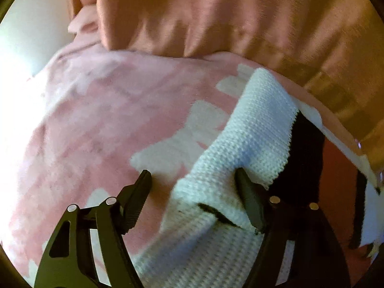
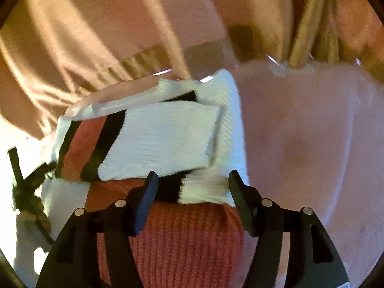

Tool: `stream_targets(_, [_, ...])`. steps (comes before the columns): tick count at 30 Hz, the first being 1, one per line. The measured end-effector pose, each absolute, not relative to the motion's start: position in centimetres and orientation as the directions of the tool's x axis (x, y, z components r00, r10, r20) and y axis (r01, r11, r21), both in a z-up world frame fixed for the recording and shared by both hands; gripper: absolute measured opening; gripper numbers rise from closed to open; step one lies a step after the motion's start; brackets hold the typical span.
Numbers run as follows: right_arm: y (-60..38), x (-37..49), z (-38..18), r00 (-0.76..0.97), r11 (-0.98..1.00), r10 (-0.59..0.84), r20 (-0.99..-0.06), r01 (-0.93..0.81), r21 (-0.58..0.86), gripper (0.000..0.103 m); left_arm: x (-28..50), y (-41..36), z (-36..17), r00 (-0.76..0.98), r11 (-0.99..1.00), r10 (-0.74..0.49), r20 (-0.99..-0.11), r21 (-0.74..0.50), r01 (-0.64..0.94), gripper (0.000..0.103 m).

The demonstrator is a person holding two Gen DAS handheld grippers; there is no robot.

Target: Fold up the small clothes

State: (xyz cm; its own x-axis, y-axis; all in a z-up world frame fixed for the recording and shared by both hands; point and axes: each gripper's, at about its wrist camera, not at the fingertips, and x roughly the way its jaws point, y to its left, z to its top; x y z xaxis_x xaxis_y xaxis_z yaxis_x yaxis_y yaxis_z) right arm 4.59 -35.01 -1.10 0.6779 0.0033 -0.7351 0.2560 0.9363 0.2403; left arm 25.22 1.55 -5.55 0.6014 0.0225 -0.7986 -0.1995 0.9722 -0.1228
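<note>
A small knitted garment [image 2: 165,134], white with black and red-orange bands, lies folded on a fluffy pink blanket [image 2: 312,144]. My right gripper [image 2: 193,180] hovers open just over its near edge, with a black band and a white ribbed hem [image 2: 204,189] between the fingers, which do not press on them. In the left wrist view the same garment's white knit [image 1: 259,120] runs diagonally across the pink and white blanket [image 1: 96,124]. My left gripper [image 1: 193,176] is open. Its right finger [image 1: 244,187] rests against a fold of the white knit and its left finger [image 1: 141,187] is over the blanket.
Peach-orange draped fabric [image 1: 216,12] hangs behind the blanket in both views. A yellowish cloth [image 2: 312,24] hangs at the upper right of the right wrist view. A dark jointed shape [image 2: 26,187] sits at the garment's left edge. A bright white surface [image 1: 28,36] lies far left.
</note>
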Motion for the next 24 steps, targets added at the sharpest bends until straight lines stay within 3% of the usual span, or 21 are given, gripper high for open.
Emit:
stream_targets(5, [-27.2, 10.0, 0.8, 0.683, 0.962, 0.176, -0.708, 0.031, 0.27, 0.06, 25.0, 2.2, -5.3, 0.606, 0.973, 0.039, -0.794, -0.109, -0.206, 0.071])
stream_targets(7, [-22.9, 13.7, 1.1, 0.668, 0.965, 0.23, -0.707, -0.063, 0.255, 0.053, 25.1, 2.1, -5.4, 0.607, 0.976, 0.037, -0.794, -0.103, -0.194, 0.072])
stream_targets(9, [-19.1, 17.8, 0.6, 0.633, 0.963, 0.261, -0.729, -0.116, 0.244, 0.025, 25.1, 2.4, -5.5, 0.608, 0.976, 0.031, -0.793, -0.108, -0.19, 0.073])
stream_targets(11, [-15.5, 21.7, -0.4, 0.603, 0.961, 0.275, -0.749, -0.156, 0.227, 0.015, 25.1, 2.8, -5.5, 0.61, 0.974, 0.027, -0.792, -0.116, -0.193, 0.073])
stream_targets(24, [-5.5, 33.6, -3.4, 0.559, 0.971, 0.194, -0.806, -0.224, 0.079, 0.015, 25.2, 3.1, -5.6, 0.617, 0.978, 0.0, -0.787, -0.129, -0.164, 0.077])
